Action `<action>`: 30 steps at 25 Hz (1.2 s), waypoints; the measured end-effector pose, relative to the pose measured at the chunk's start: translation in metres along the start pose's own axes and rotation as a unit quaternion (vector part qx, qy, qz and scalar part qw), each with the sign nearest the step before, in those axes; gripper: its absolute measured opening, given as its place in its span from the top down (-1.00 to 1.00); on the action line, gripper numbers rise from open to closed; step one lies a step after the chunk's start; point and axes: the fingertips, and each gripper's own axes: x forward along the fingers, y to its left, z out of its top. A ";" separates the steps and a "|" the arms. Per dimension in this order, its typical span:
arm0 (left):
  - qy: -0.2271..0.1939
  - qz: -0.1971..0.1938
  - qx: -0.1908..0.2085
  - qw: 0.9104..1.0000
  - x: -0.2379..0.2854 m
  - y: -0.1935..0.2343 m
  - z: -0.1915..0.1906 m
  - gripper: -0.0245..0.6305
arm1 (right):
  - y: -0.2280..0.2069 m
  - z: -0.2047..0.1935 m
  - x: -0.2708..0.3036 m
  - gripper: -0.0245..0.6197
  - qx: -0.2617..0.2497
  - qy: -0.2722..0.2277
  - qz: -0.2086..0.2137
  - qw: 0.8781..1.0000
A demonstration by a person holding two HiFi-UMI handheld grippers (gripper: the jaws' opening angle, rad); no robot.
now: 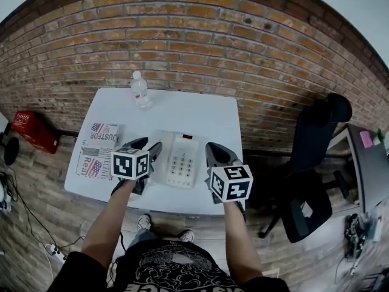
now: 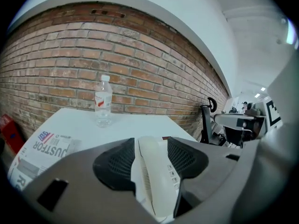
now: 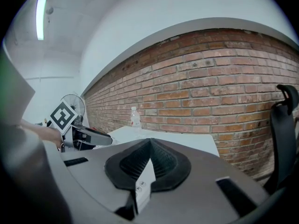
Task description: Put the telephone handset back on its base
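Note:
A white telephone base (image 1: pixel 184 161) with a keypad sits mid-table on the white table (image 1: pixel 200 117). Its white handset (image 1: pixel 163 163) lies along the base's left side. My left gripper (image 1: pixel 148 147) straddles the handset. In the left gripper view the handset (image 2: pixel 152 171) fills the space between the dark pads (image 2: pixel 117 164), which press it from both sides, and keypad buttons show just to its right. My right gripper (image 1: pixel 214 152) hovers at the base's right edge. Its jaws (image 3: pixel 149 158) meet at the tips and hold nothing.
A clear water bottle (image 1: pixel 140 90) stands at the table's far edge by the brick wall. A newspaper (image 1: pixel 98 149) lies on the table's left side. A black office chair (image 1: pixel 315 163) stands to the right, and a red case (image 1: pixel 31 130) is on the floor at left.

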 end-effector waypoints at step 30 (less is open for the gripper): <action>-0.116 -0.027 0.072 0.990 -0.071 0.040 0.085 0.88 | 0.030 0.052 -0.008 0.93 -0.043 -0.036 -0.066 0.996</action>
